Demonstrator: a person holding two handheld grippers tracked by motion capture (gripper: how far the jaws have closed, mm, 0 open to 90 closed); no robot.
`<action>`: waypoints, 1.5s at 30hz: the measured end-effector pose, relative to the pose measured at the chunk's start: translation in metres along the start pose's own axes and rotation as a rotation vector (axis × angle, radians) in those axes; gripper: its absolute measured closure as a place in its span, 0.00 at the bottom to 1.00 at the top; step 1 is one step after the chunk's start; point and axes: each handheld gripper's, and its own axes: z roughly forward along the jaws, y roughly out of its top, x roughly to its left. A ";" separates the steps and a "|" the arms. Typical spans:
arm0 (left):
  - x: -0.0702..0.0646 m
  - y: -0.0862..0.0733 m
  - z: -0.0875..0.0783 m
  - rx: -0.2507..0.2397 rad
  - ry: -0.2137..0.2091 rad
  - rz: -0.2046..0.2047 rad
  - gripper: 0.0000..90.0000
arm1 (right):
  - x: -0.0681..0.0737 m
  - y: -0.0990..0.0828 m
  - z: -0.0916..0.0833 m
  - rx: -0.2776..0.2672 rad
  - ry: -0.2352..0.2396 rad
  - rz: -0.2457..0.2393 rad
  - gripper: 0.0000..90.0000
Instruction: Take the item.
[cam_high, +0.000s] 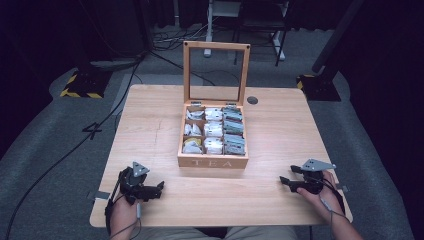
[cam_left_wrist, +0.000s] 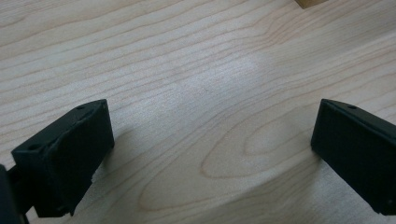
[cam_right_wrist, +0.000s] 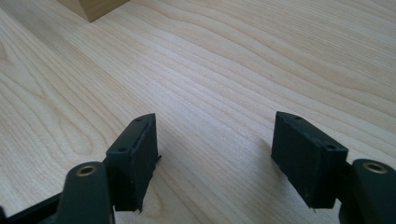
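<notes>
One pale wooden table (cam_high: 150, 130), dark room

The worktop (cam_high: 150, 150) is pale wood with clear grain and a smooth, slightly shiny finish. The tea box (cam_high: 212, 161) is light matt wood. Both tongs, left (cam_left_wrist: 212, 140) and right (cam_right_wrist: 215, 149), look like matt black plastic.

Ahead of both black hand-held grippers, left (cam_high: 161, 187) and right (cam_high: 283, 180), a tan wooden box (cam_high: 212, 161) with pale "TEA" lettering holds white and grey-green packets (cam_high: 214, 129) on the light, wavy-grained wooden table (cam_high: 150, 130).
</notes>
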 end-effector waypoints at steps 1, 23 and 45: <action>0.000 0.000 0.000 -0.001 -0.001 -0.002 0.00 | 0.000 0.000 0.000 0.000 0.000 -0.001 0.35; 0.000 0.002 0.002 -0.002 0.002 -0.002 0.00 | -0.002 -0.001 -0.002 -0.018 0.005 0.005 0.46; 0.000 0.002 0.002 0.000 0.005 -0.003 0.00 | 0.010 0.064 -0.029 -0.068 0.124 -0.032 0.53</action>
